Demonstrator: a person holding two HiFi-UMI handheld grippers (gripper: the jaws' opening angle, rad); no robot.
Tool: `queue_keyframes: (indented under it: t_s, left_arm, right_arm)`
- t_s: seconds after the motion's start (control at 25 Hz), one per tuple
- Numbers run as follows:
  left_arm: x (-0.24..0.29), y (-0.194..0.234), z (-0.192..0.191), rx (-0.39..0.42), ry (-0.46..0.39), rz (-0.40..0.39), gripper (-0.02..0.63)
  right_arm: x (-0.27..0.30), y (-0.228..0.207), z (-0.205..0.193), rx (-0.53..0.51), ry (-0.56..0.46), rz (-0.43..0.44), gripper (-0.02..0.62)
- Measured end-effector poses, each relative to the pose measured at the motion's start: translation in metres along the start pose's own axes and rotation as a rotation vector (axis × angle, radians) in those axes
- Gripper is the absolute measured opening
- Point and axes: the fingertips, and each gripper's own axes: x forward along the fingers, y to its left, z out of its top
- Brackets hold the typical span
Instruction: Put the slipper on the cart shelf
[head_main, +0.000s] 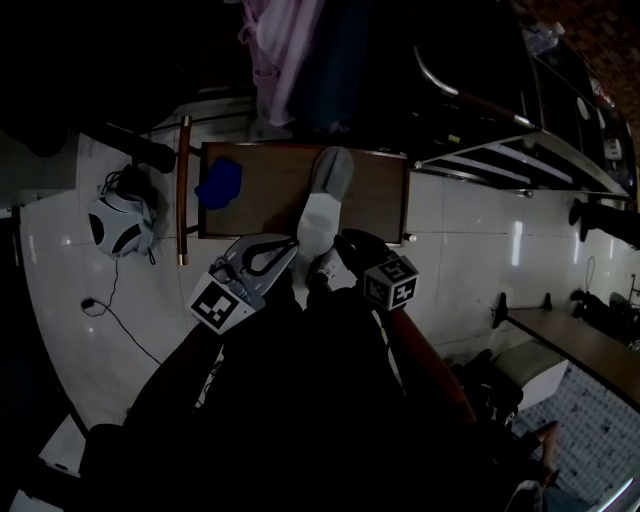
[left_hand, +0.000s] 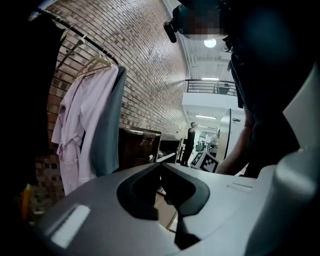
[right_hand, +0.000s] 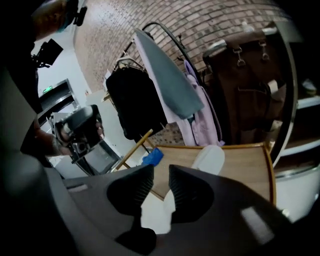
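A white and grey slipper lies lengthwise on the wooden cart shelf, heel towards me. My right gripper sits at the slipper's near end. In the right gripper view its jaws stand a little apart, with the slipper beyond and below them and nothing pressed between the pads. My left gripper hovers just left of the slipper's heel. Its jaws meet at the tips and hold nothing.
A blue cloth lies on the shelf's left part. A wooden pole runs along the shelf's left side. A white object with cables lies on the tiled floor. Hanging clothes and a brown bag stand behind the cart. Metal rails are at right.
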Motion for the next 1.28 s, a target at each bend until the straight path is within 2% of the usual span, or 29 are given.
queue_keyframes:
  t_s: [0.08, 0.2, 0.32, 0.44, 0.88, 1.04, 1.12, 1.24, 1.28]
  left_arm:
    - [0.005, 0.0, -0.005, -0.004, 0.008, 0.006, 0.011]
    - [0.009, -0.007, -0.014, -0.025, 0.024, 0.016, 0.003]
    - [0.009, -0.011, -0.023, -0.045, 0.038, 0.03, 0.003]
    - [0.008, -0.012, -0.03, -0.059, 0.048, 0.052, 0.003]
    - [-0.012, -0.009, -0.051, -0.129, 0.064, 0.138, 0.003]
    - [-0.022, -0.006, -0.056, -0.153, 0.06, 0.167, 0.003]
    - [-0.026, -0.003, -0.057, -0.163, 0.057, 0.181, 0.003]
    - [-0.029, -0.002, -0.059, -0.165, 0.058, 0.192, 0.003]
    - [-0.029, -0.003, -0.059, -0.166, 0.059, 0.191, 0.003]
  right_arm:
    - [0.016, -0.021, -0.018, 0.036, 0.046, -0.005, 0.129]
    - [0.038, -0.045, -0.051, 0.081, 0.136, -0.002, 0.178]
    - [0.058, -0.061, -0.088, 0.219, 0.234, 0.028, 0.279]
    - [0.069, -0.077, -0.112, 0.342, 0.291, 0.018, 0.307]
    - [0.097, -0.099, -0.149, 0.553, 0.387, 0.01, 0.305]
    - [0.101, -0.103, -0.155, 0.623, 0.371, -0.033, 0.304]
    - [0.1, -0.108, -0.158, 0.628, 0.378, -0.063, 0.279]
    - [0.1, -0.107, -0.159, 0.615, 0.397, -0.046, 0.137]
    - [0.1, -0.105, -0.157, 0.629, 0.388, -0.03, 0.117]
